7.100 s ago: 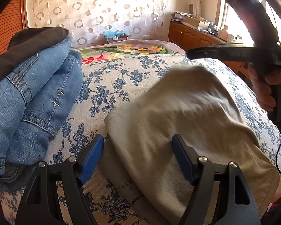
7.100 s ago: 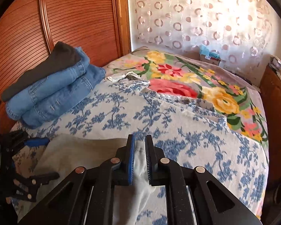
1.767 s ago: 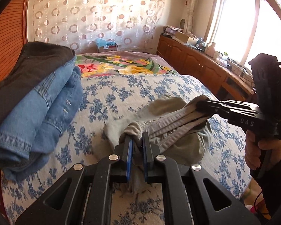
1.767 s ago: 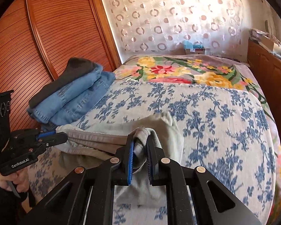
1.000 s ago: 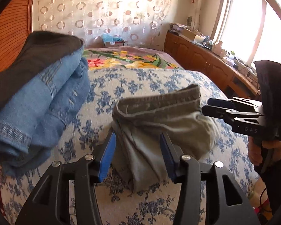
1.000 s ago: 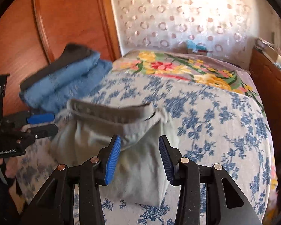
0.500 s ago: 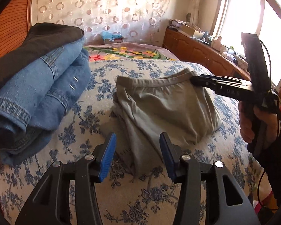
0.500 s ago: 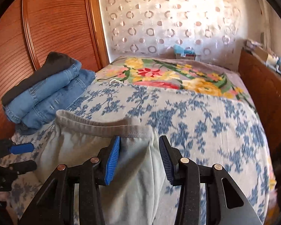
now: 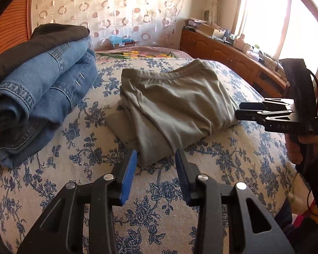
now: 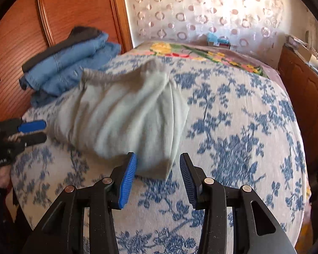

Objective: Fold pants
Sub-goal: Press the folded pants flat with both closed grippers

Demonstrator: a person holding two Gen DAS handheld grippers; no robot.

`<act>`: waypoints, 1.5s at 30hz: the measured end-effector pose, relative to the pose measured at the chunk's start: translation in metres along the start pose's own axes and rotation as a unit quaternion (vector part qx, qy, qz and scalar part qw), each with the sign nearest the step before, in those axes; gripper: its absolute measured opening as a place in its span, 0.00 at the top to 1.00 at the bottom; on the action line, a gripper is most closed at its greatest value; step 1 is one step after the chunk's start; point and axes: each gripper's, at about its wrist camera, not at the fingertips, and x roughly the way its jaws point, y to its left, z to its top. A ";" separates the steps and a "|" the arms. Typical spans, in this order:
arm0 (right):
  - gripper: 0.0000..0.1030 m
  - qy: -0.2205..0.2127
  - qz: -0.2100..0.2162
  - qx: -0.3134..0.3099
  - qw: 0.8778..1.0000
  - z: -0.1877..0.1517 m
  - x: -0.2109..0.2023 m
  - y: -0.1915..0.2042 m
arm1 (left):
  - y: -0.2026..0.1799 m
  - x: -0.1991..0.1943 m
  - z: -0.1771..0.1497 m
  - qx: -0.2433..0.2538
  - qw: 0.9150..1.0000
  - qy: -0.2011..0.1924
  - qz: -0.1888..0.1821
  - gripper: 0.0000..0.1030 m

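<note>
The folded olive-grey pants (image 9: 171,108) lie in a bundle on the blue-flowered bedspread (image 9: 233,160), waistband at the far side. They also show in the right wrist view (image 10: 125,116). My left gripper (image 9: 156,169) is open and empty, just short of the bundle's near corner. My right gripper (image 10: 158,171) is open and empty at the bundle's other near corner. It also shows in the left wrist view (image 9: 243,110), at the right edge of the pants. The left gripper also shows in the right wrist view (image 10: 35,131), at the left.
A stack of folded blue jeans (image 9: 42,93) with a dark garment (image 9: 38,44) on top lies at the left of the bed, against a wooden wardrobe (image 10: 53,14). A wooden sideboard (image 9: 233,57) runs under the window at the right. A floral blanket (image 10: 201,55) covers the far end.
Both grippers let go of the pants about a second ago and the bundle dropped flat on the bed. Since then both have pulled back toward its near corners, still open.
</note>
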 end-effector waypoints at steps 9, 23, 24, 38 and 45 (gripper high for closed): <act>0.57 0.008 0.003 -0.007 1.000 0.008 0.014 0.000 | -0.001 0.014 0.004 0.006 1.000 0.016 0.009 0.68; 0.98 -0.036 0.020 0.028 0.999 -0.005 -0.014 -0.023 | 0.024 -0.019 -0.002 0.000 0.999 -0.019 0.034 0.99; 0.98 -0.038 0.021 0.030 0.999 -0.006 -0.017 -0.024 | 0.030 -0.022 -0.003 -0.006 0.999 -0.019 0.034 0.99; 0.98 -0.035 0.016 0.033 0.999 -0.024 -0.029 -0.011 | 0.001 -0.007 -0.004 0.006 1.000 0.006 -0.017 0.78; 0.98 -0.036 0.012 0.034 0.999 -0.043 -0.042 -0.005 | -0.004 0.006 0.003 0.000 1.000 0.007 -0.021 0.78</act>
